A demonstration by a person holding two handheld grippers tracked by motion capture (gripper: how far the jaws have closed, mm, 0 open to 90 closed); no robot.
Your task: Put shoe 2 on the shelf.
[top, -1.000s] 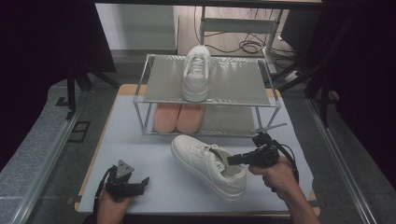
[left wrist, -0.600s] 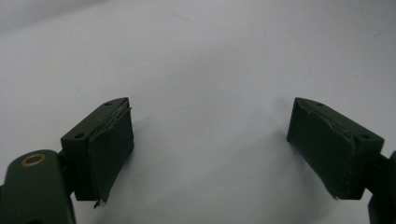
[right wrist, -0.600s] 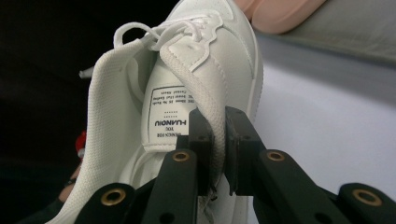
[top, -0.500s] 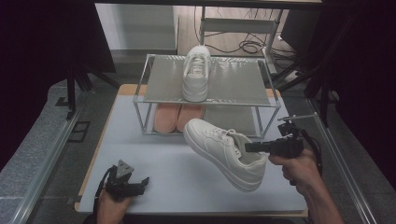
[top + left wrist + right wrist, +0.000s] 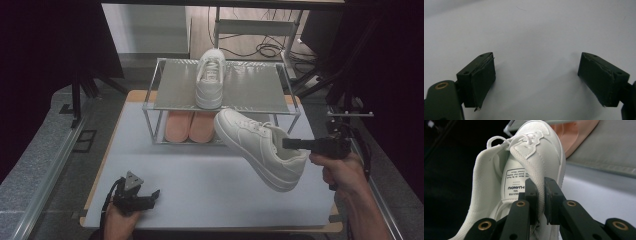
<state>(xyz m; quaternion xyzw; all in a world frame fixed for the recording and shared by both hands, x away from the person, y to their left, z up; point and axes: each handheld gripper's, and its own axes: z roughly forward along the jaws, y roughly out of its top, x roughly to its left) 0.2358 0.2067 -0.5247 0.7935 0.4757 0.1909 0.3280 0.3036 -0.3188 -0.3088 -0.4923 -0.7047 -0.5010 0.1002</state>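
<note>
Held sneaker (image 5: pixel 260 147) hangs before rack (image 5: pixel 165 102) — peach shoes (image 5: pixel 191 126) underneath.

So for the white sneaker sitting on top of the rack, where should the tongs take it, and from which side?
Probably by the padded heel collar, from the near side. That sneaker stands upright on the rack's top shelf with its heel toward the person and its opening facing up, so one jaw can slip inside. The right tongs hold the other sneaker by its collar edge.
</note>
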